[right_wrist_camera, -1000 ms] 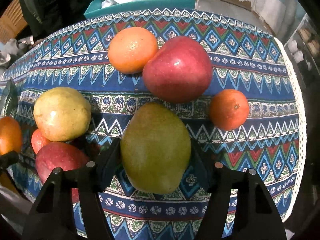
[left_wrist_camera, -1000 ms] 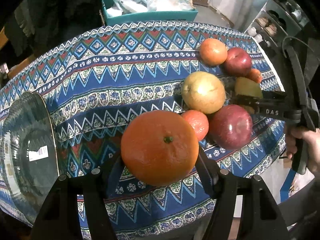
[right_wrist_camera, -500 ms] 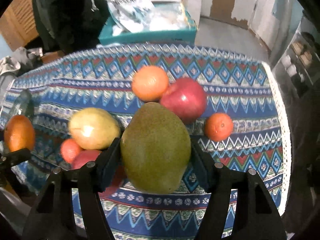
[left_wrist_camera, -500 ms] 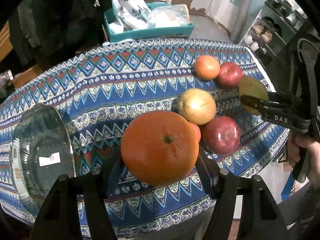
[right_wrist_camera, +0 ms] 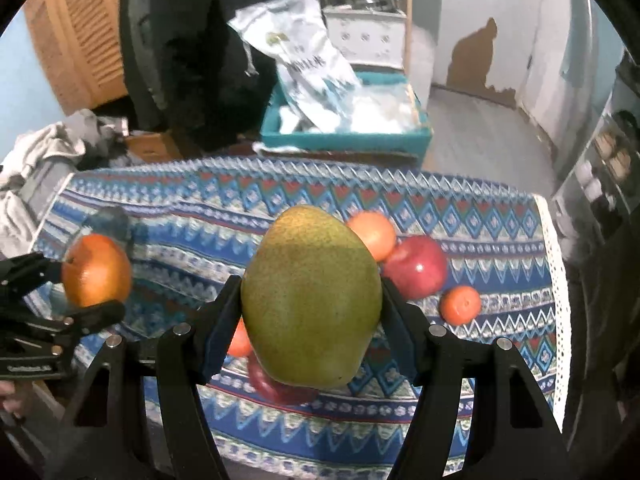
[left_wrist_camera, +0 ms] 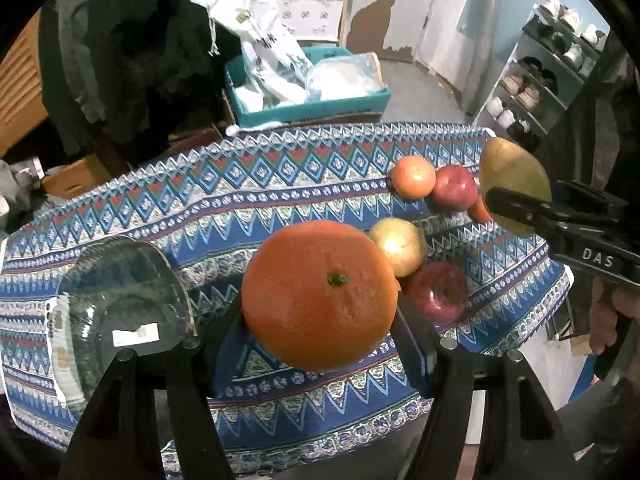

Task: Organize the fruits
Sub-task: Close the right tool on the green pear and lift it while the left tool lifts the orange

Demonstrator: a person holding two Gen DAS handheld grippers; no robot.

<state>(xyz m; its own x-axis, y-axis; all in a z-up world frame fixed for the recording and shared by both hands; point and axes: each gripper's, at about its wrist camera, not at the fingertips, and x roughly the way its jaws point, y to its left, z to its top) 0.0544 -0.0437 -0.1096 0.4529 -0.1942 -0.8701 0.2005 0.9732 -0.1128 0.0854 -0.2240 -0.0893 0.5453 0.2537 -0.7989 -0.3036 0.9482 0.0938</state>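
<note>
Left wrist view: the left gripper (left_wrist_camera: 320, 320) is clamped on a big orange (left_wrist_camera: 320, 295), held in the air above the patterned tablecloth (left_wrist_camera: 240, 184). A glass bowl (left_wrist_camera: 120, 300) sits on the cloth to the left of the orange. Beyond the orange lie a yellow apple (left_wrist_camera: 400, 245), a red apple (left_wrist_camera: 438, 294), a second red apple (left_wrist_camera: 456, 188) and a smaller orange (left_wrist_camera: 413, 177). Farther right of the orange, the right gripper (right_wrist_camera: 312, 312) is clamped on a green mango (right_wrist_camera: 312, 296), also clear of the cloth.
</note>
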